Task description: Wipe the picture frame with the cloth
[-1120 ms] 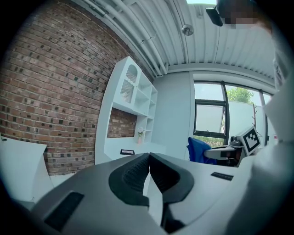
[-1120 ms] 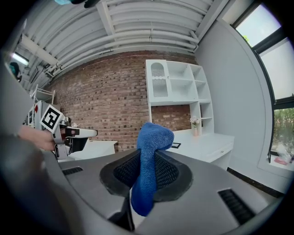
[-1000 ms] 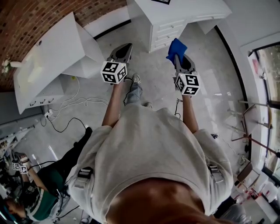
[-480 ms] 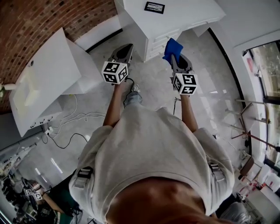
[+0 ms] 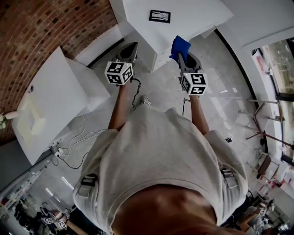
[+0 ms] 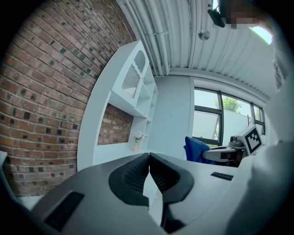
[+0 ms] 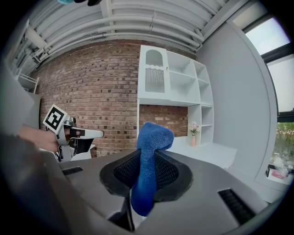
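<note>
On the white desk [image 5: 193, 13], toward its left end as the person faces it, lies the picture frame [image 5: 160, 16], flat and dark-rimmed, with neither tool touching it. Short of the desk, the person stands on the pale floor [image 5: 156, 87] with both arms stretched forward.

The left tongs [image 5: 130, 49] hover just off the desk's near-left side, apart from the frame. The left gripper view shows their ribbed pads pressed together at the tips with nothing between them.

The right tongs [image 5: 183, 56] hang at the desk's front edge, to the right of the frame and apart from it, pinching the blue cloth [image 5: 180, 46]. In the right gripper view the cloth stands up between the two pads. Its top is folded over to the right and its lower end hangs down in the gap behind them. From the head view the cloth overlaps the desk's front edge; whether it touches the desk cannot be told.

Left of the desk runs a brick wall [image 5: 55, 27]. Farther left of the desk stands another white furniture piece [image 5: 50, 101], with loose cables [image 5: 78, 135] on the floor at its foot. Both gripper views show a white shelf unit [image 7: 174, 87] against that brick wall, with a small vase of flowers [image 7: 194, 133] low beside it.
</note>
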`<move>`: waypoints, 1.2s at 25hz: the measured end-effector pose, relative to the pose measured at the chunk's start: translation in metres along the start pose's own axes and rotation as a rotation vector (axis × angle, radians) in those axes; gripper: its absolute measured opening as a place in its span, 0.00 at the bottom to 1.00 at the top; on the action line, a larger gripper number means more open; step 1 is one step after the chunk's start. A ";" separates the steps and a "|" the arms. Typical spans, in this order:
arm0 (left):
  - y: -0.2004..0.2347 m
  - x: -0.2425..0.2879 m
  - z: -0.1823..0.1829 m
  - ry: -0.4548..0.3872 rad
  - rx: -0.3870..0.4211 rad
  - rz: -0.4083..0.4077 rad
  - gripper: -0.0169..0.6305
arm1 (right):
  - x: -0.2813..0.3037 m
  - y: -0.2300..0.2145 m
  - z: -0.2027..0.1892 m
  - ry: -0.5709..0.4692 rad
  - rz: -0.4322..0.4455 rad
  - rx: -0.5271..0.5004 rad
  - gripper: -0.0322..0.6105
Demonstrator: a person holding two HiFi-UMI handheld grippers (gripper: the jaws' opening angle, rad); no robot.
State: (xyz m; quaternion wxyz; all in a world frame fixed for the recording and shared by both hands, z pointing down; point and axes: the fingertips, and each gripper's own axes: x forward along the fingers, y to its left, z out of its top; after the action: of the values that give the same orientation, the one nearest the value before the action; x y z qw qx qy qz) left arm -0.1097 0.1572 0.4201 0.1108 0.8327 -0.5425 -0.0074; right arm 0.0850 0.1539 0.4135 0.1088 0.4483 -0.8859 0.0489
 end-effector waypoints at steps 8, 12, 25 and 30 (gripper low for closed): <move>0.046 0.042 0.005 0.005 -0.006 -0.065 0.05 | 0.052 -0.006 0.008 0.002 -0.066 -0.012 0.17; 0.059 0.057 0.001 0.022 -0.016 -0.102 0.05 | 0.065 -0.006 0.004 0.014 -0.098 -0.003 0.17; 0.069 0.090 -0.011 0.052 -0.030 -0.132 0.05 | 0.091 -0.022 -0.008 0.050 -0.119 0.025 0.17; 0.084 0.111 -0.015 0.059 -0.043 -0.110 0.05 | 0.116 -0.036 -0.012 0.051 -0.101 0.021 0.17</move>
State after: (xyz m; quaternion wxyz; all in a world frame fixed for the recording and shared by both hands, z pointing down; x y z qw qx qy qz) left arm -0.1373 0.0266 0.4632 0.1440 0.8585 -0.4921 -0.0009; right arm 0.0495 0.0442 0.4526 0.1291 0.4921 -0.8586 0.0639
